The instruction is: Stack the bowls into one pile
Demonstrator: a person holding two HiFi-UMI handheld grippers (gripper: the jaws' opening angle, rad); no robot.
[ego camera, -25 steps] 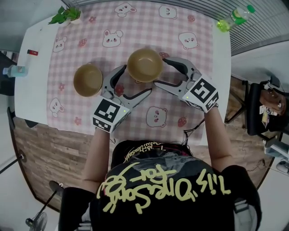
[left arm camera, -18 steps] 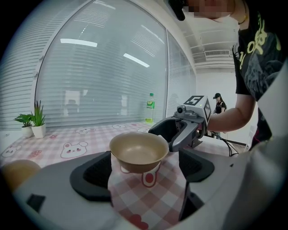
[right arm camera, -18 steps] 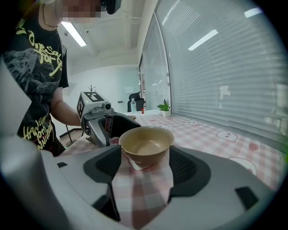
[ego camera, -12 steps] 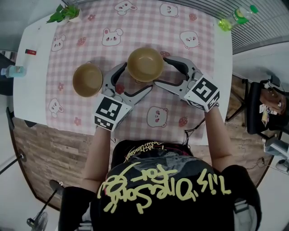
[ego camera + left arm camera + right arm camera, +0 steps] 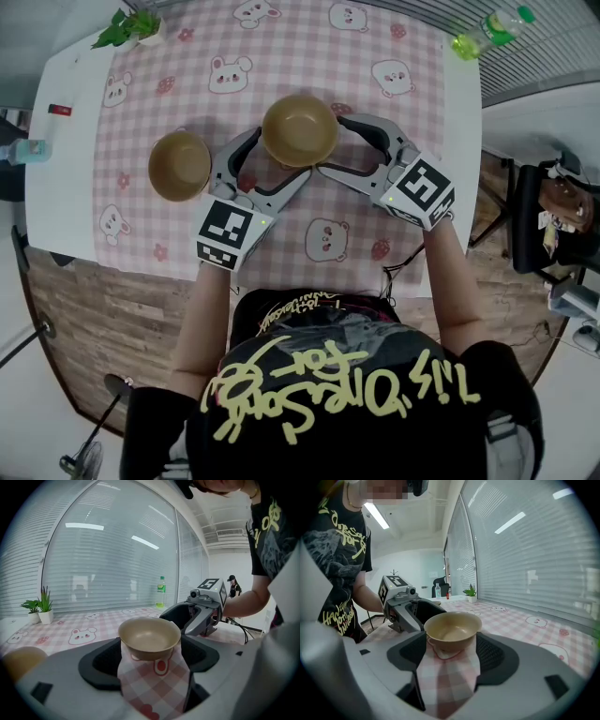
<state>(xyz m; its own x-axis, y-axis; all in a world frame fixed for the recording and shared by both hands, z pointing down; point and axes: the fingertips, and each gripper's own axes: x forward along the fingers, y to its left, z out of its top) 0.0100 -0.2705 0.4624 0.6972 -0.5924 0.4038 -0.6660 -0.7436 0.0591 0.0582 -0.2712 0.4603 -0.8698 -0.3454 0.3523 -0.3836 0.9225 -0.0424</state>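
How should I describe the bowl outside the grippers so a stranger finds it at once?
Find the pink checked tablecloth with bear prints. Two tan bowls stand near its middle. The wanted bowl stands alone toward the potted plant; the other bowl sits within the closing jaws of the left gripper and those of the right gripper.

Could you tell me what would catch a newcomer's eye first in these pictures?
A tan bowl sits mid-table on the pink bunny-print cloth, flanked by both tools: the left tool, its jaws closing with the bowl between them, and the right tool, jaws apart. A second tan bowl stands apart to its left.
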